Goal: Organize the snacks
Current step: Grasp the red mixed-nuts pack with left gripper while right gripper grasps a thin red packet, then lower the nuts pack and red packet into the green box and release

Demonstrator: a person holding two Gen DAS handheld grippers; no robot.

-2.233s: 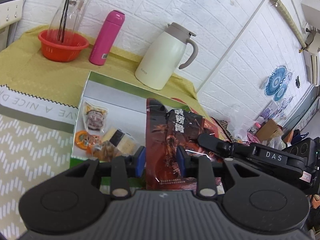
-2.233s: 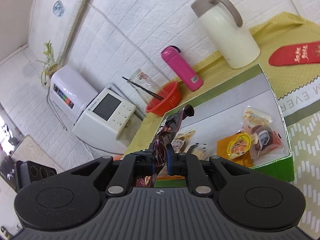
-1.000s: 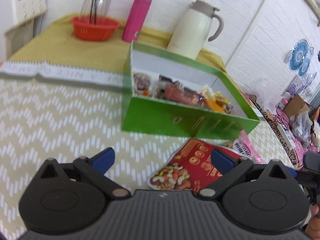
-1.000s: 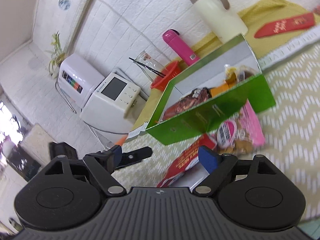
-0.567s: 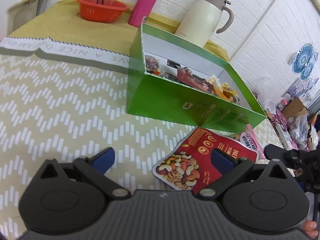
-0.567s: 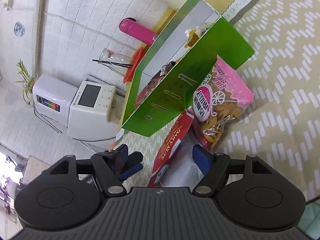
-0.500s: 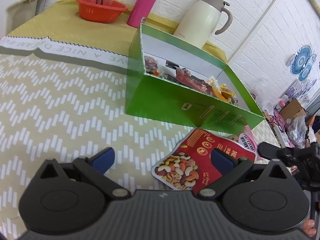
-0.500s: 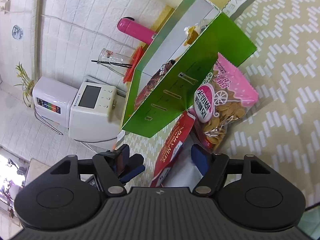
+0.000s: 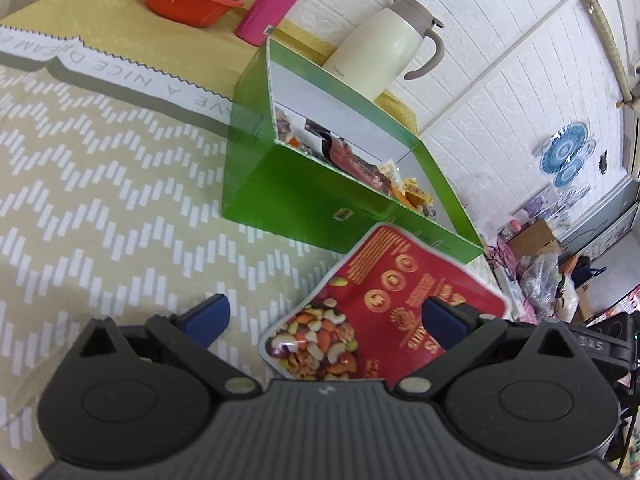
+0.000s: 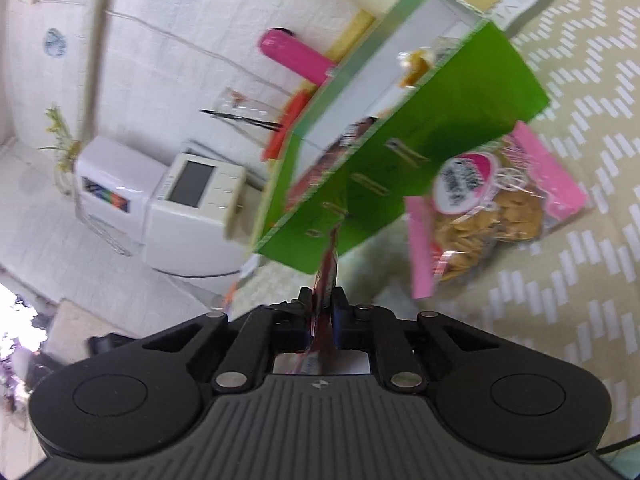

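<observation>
My right gripper is closing its jaws on the thin edge of a red pouch of mixed nuts, the blue pads pinching the foil between them, while my left gripper hangs wide open over the same pouch, gripping nothing. The pouch is flat and glossy red with gold printing and round gold emblems, a white border, and a photo of cashews, almonds and other nuts at the end nearest me; it sits just in front of the near wall of the green cardboard box, its far corner overlapping that wall in the left wrist view. Inside the white-lined box lie several small wrapped snacks, among them a dark red packet. Beside the box on the chevron tablecloth rests a pink bag of golden crisps with a round pink label, blurred in the right wrist view.
</observation>
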